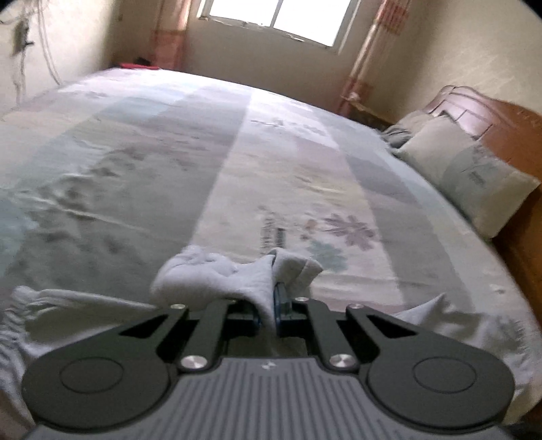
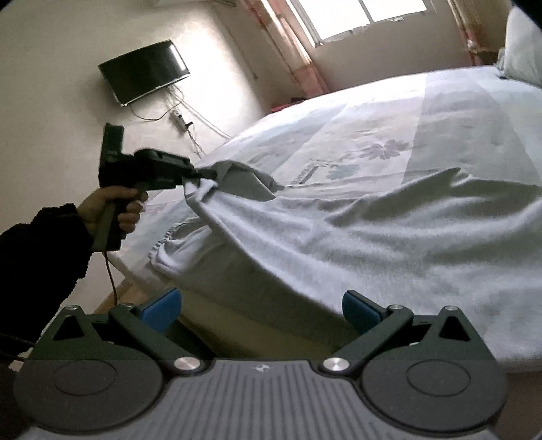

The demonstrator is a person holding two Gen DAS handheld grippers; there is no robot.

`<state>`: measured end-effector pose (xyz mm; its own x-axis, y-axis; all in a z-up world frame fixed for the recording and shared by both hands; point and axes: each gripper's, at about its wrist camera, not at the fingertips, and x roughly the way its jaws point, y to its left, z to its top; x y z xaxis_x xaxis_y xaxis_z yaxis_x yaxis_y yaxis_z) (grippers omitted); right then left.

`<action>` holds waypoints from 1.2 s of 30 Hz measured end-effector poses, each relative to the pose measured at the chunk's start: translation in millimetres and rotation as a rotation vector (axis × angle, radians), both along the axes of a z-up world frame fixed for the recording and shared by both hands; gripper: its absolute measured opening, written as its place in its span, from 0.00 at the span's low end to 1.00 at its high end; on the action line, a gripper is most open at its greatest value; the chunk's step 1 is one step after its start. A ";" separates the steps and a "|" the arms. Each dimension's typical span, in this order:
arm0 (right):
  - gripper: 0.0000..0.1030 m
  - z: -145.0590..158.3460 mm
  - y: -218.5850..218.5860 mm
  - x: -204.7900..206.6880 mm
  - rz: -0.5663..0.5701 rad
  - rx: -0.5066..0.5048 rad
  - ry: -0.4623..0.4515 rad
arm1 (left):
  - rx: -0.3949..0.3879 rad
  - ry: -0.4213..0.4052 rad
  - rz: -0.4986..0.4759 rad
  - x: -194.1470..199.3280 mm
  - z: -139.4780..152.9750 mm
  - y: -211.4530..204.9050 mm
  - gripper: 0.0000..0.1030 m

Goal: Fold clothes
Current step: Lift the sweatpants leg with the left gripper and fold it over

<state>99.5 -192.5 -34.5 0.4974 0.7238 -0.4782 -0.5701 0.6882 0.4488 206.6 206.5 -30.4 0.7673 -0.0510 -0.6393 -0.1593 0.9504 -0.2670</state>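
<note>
- Two hand-held grippers in play; right hand-held gripper nearest in its own view, blue pads spread wide apart, nothing between them, hanging just off the bed's near edge over the cloth.
- Left hand-held gripper clenched on a bunched fold of the light grey garment; cloth pokes up between and past the pads in the left wrist view.
- Right wrist view shows the same grasp from the side: a hand in a dark sleeve holds the left tool, lifting one garment edge off the bed so the cloth tents up.
- Rest of the garment lies spread and wrinkled across the near part of the bed, ribbed hem or cuff hanging near the bed edge.
- Judged step: mid-fold, one edge picked up; can't tell which fold in the sequence.
- Next move likely needs the free right tool to close on a matching edge or corner, then both carry cloth over evenly; a one-sided pull risks dragging it skewed.
- Farther off: pillow, wooden headboard, window, wall TV.
</note>
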 end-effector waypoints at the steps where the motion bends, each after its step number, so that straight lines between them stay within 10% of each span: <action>1: 1.00 0.7 -0.5 -2.4 0.000 -0.008 -0.008 | -0.001 0.007 0.012 -2.0 -5.8 2.2 0.06; 12: 1.00 -11.5 23.4 7.9 -0.038 -0.113 0.042 | -0.012 0.051 0.001 -15.9 -66.5 25.1 0.06; 22: 1.00 -23.2 37.7 16.6 -0.037 -0.182 0.078 | -0.030 -0.159 -0.034 -31.3 -43.1 32.3 0.06; 28: 1.00 -27.0 44.2 18.9 -0.032 -0.209 0.096 | -0.056 -0.016 -0.024 -28.5 -91.1 39.6 0.11; 36: 1.00 -26.9 60.6 30.0 0.003 -0.219 0.099 | -0.072 0.004 -0.030 -49.2 -83.7 52.1 0.26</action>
